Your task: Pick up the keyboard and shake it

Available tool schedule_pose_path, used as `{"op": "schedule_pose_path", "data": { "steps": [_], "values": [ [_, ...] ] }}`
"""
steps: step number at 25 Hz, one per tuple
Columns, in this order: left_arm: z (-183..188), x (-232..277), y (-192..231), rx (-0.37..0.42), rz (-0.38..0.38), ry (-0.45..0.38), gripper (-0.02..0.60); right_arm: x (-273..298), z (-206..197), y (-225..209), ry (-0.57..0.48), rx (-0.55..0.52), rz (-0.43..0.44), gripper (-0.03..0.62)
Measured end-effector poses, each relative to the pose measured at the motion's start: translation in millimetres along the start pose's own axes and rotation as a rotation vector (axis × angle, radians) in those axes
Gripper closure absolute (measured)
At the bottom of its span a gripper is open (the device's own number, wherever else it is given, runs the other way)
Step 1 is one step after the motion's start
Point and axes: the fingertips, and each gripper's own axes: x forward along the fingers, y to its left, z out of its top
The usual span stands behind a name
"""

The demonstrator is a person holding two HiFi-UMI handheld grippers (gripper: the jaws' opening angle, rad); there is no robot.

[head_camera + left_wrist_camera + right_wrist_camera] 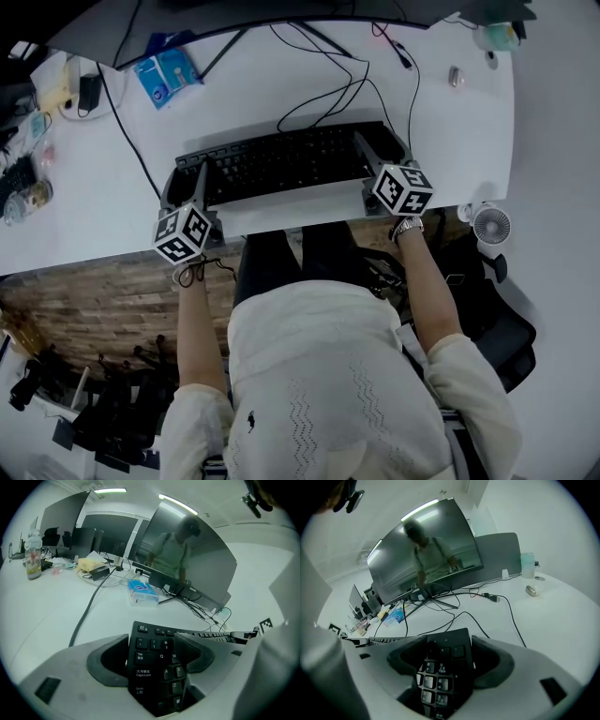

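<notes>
Your left gripper (192,183) and right gripper (382,159) each pinch, and partly hide, one end of the black keyboard (281,161), which runs left-to-right along the white desk (234,89).

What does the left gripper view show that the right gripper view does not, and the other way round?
Only the left gripper view: the Tab and Caps Lock end of the keyboard, clamped by the left gripper. Only the right gripper view: its number-pad end in the right gripper, and a small silver object on the desk. Both: the monitor reflecting the person, and the blue pack.
</notes>
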Motion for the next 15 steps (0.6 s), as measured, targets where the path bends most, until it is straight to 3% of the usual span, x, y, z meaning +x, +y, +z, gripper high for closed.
{"op": "schedule_pose_path", "data": {
  "steps": [15],
  "values": [
    [43,-29,0,0.048,-0.036,-0.097,0.295,-28,29,32,-0.118,-0.019,0.002,0.299]
  ]
}}
